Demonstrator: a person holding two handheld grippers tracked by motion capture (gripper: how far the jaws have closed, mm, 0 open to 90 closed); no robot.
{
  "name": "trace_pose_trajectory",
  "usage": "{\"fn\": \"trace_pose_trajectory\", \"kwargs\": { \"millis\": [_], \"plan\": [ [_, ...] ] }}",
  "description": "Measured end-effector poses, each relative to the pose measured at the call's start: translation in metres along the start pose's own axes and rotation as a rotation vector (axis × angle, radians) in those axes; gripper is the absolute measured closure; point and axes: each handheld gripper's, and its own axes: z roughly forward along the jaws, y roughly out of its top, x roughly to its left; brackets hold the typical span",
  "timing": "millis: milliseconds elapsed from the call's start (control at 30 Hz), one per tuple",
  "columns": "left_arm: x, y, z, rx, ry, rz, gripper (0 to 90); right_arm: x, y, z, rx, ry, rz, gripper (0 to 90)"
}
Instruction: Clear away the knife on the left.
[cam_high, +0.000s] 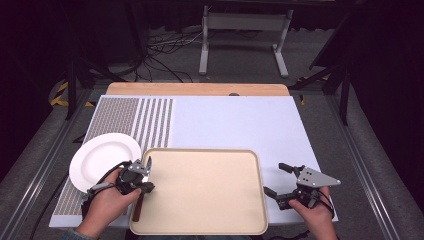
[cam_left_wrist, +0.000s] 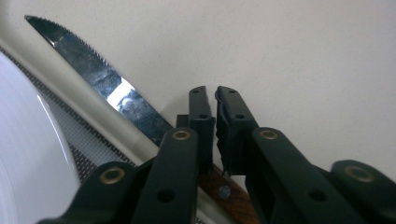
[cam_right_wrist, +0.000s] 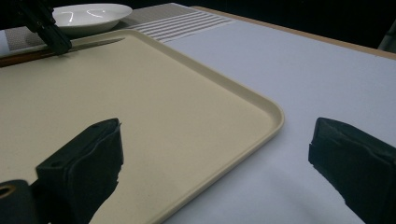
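Observation:
A knife with a serrated steel blade (cam_left_wrist: 93, 70) and a brown wooden handle (cam_high: 136, 210) lies along the left edge of the beige tray (cam_high: 200, 190). My left gripper (cam_high: 142, 189) points down over it. In the left gripper view its jaws (cam_left_wrist: 211, 93) stand a narrow slit apart above the knife, and the pads do not press on it. My right gripper (cam_high: 275, 179) rests off the tray's right side, open wide with nothing between its jaws (cam_right_wrist: 215, 144). In the right gripper view the knife (cam_right_wrist: 93, 44) and the left gripper (cam_right_wrist: 51, 37) show at the far corner of the tray (cam_right_wrist: 140, 93).
A white plate (cam_high: 102, 157) sits on a striped grey placemat (cam_high: 120, 117) just left of the tray. A white cover (cam_high: 235, 120) spreads over the table behind and to the right. The floor beyond holds cables and a stand's legs.

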Motion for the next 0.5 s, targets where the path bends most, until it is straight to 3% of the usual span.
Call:
{"fn": "trace_pose_trajectory", "kwargs": {
  "millis": [100,233,267,433,500],
  "plan": [
    [-0.003,0.001,-0.005,-0.029,-0.013,-0.029,70.4,0.0,0.0,0.0,-0.001,-0.002,0.001,3.7],
    [-0.005,0.003,-0.014,-0.077,-0.013,-0.016,50.6,-0.001,0.001,0.0,-0.007,-0.005,0.004,3.6],
    [-0.006,0.003,-0.017,-0.095,-0.011,-0.006,50.6,-0.001,0.001,0.0,-0.007,-0.005,0.003,3.6],
    [-0.007,0.001,-0.028,-0.198,0.018,0.025,22.7,-0.001,0.001,-0.001,-0.011,-0.01,0.001,3.7],
    [-0.007,0.0,-0.03,-0.214,0.028,0.033,18.7,-0.001,0.002,-0.001,-0.013,-0.01,0.003,3.6]
  ]
}}
